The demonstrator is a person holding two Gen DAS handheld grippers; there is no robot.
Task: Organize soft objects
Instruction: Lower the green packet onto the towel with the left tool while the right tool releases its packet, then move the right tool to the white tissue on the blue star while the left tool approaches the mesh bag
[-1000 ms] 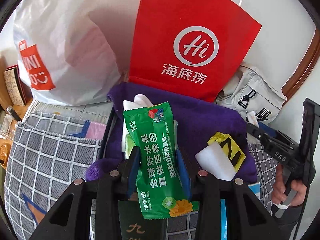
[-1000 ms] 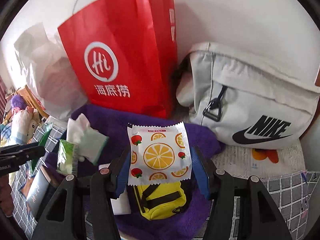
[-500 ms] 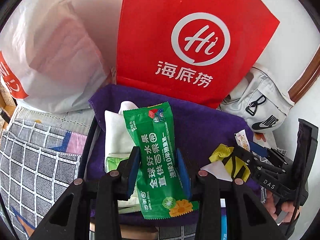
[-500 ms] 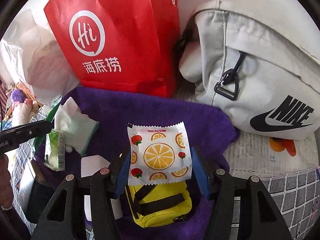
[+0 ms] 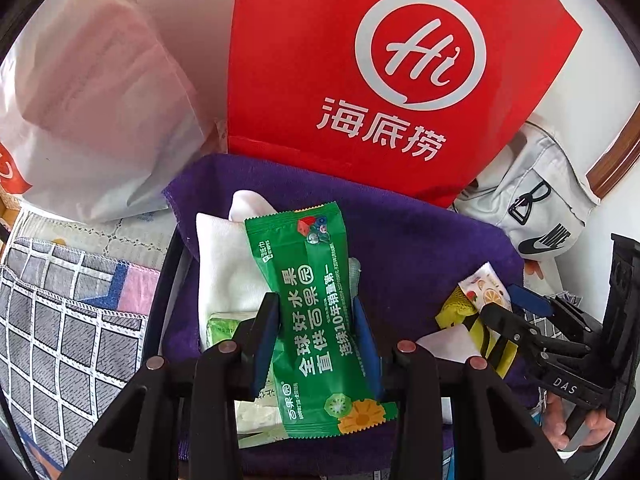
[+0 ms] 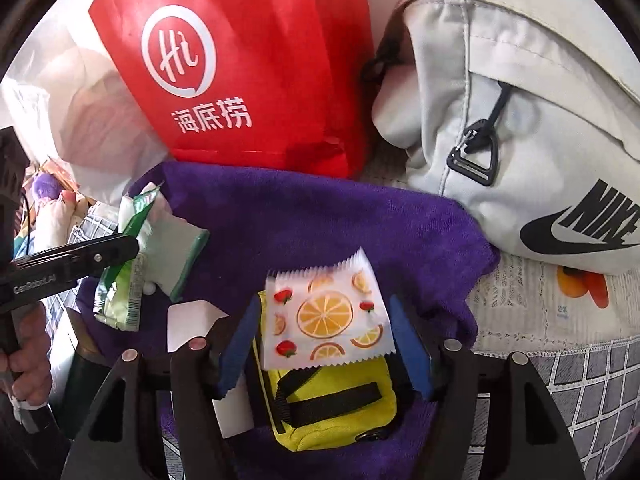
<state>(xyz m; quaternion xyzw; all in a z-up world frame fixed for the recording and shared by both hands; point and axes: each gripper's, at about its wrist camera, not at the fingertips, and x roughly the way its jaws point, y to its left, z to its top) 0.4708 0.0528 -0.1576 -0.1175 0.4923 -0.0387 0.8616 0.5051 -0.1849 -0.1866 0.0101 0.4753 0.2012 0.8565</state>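
My left gripper is shut on a green snack packet and holds it over a purple towel. A white folded cloth and a pale green wipes pack lie under it. My right gripper has its jaws around a white packet with orange-slice prints, which sits tilted between the pads above a small yellow pouch. The right gripper and that packet also show in the left wrist view. The left gripper shows at the left of the right wrist view.
A red paper bag stands behind the towel, a white plastic bag to its left, a grey Nike bag to its right. A white block lies on the towel. A checked cloth covers the surface at left.
Both grippers have moved forward and down toward the purple towel. The orange-print packet has tilted in the right gripper, which has opened a little.
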